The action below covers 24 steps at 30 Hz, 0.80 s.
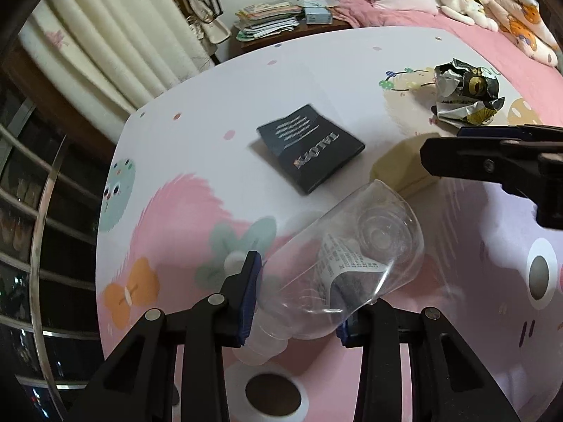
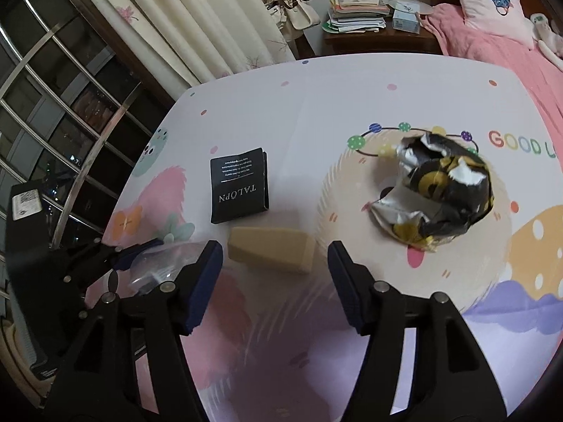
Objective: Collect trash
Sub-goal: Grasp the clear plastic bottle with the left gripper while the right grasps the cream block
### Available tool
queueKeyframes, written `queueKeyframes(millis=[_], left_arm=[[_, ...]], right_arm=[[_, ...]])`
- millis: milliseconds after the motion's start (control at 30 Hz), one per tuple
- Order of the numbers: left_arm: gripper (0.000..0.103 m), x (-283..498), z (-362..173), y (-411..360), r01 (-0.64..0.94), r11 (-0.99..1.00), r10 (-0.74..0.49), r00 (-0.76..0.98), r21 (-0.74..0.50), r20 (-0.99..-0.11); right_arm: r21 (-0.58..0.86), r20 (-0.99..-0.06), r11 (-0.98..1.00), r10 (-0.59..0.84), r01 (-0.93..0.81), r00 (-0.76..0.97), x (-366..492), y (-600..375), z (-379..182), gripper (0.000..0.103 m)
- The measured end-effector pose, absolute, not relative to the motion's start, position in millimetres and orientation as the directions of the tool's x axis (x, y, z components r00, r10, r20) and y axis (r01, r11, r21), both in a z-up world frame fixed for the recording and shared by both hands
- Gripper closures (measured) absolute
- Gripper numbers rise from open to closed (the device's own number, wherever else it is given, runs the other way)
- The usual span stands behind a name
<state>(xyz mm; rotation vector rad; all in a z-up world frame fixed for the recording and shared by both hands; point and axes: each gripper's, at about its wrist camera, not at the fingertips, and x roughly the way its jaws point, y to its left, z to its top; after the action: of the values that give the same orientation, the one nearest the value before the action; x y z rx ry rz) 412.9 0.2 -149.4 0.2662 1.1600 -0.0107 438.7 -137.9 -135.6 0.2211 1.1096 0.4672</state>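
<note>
Bottle [image 1: 337, 267], clear plastic, lay tilted between the left gripper's [image 1: 299, 302] jaws, neck toward the camera, base pointing far-right; pads pressed on its sides. Right gripper [image 2: 274, 281] hung over the table [image 2: 316, 98] with jaws wide, nothing between them. Tan box [image 2: 271, 249] sat just beyond its fingertips, black packet [image 2: 239, 186] far-left, crumpled wrapper [image 2: 440, 190] far-right.

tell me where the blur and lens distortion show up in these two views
Left wrist: table edge bows from fisheye, clear plastic bottle slightly smeared, black packet soft. Right wrist: the packet's lettering is crisp, crumpled wrapper sharp, the near tabletop streaked, corners dark.
</note>
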Motion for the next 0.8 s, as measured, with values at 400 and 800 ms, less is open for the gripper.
queueKeyframes(millis=[400, 800], left_arm=[[0.067, 372.7, -133.3, 28.6, -0.017, 0.996, 0.082, 0.404, 0.082, -0.911], [0.067, 367.1, -128.2, 47.4, -0.116, 0.993, 0.055, 0.418, 0.007, -0.907]], right_arm=[[0.399, -0.81, 0.903, 0.429, -0.16, 0.399, 438.5, -117.0, -150.9, 0.033], [0.174, -0.857, 0.961, 0.255, -0.213, 0.449, 447.4, -78.3, -165.0, 0.032]])
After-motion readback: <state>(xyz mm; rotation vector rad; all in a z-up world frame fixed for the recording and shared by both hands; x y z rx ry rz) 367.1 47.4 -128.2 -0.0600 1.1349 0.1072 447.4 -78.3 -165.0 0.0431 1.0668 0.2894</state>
